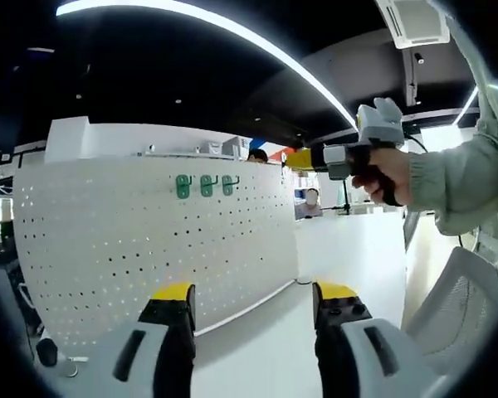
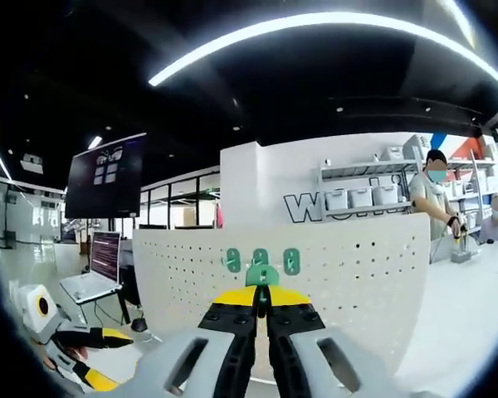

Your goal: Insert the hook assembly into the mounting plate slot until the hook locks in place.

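Both grippers face a white pegboard [image 1: 149, 249]: the left gripper [image 1: 253, 303] hangs with jaws spread wide and empty above the white table [image 1: 266, 356], while the right gripper [image 2: 262, 308] is clamped on a green hook [image 2: 262, 274], raised just below three green hooks [image 2: 261, 259] already mounted on the board.

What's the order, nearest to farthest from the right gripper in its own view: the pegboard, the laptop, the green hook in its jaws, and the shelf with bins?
1. green hook, pinched between the jaws of the right gripper
2. pegboard, straight ahead
3. laptop, left, beyond the board's edge
4. shelf with bins, behind the board, upper right
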The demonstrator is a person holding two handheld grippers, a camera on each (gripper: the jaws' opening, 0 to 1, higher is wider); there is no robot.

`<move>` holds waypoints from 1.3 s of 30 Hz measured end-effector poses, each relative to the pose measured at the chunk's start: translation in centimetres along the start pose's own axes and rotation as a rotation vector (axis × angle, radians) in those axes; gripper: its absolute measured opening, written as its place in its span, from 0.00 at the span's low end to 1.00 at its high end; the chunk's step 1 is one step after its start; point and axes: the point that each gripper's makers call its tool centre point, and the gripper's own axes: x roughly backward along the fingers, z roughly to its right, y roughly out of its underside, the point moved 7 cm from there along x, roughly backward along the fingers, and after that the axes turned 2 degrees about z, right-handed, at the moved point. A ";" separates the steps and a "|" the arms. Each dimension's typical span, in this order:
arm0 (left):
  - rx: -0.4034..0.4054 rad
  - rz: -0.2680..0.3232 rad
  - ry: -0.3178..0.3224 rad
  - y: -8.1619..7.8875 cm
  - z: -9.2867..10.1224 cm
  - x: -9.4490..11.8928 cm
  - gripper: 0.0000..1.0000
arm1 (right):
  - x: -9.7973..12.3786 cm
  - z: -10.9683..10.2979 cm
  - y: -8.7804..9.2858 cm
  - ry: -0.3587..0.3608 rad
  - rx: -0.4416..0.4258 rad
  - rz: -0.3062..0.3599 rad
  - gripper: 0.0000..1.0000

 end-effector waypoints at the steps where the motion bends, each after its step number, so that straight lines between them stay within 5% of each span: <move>1: 0.000 -0.001 0.001 0.1 0.0 0.0 0.59 | -0.6 0.3 0.0 0.009 0.008 -0.002 0.00; 34: -0.030 -0.043 0.042 2.1 0.4 -0.6 0.57 | -6.2 4.8 -0.8 0.123 0.027 0.021 0.01; 39: -0.028 -0.043 0.038 2.2 0.3 -0.6 0.58 | -7.1 4.9 -0.7 0.129 0.106 0.010 0.01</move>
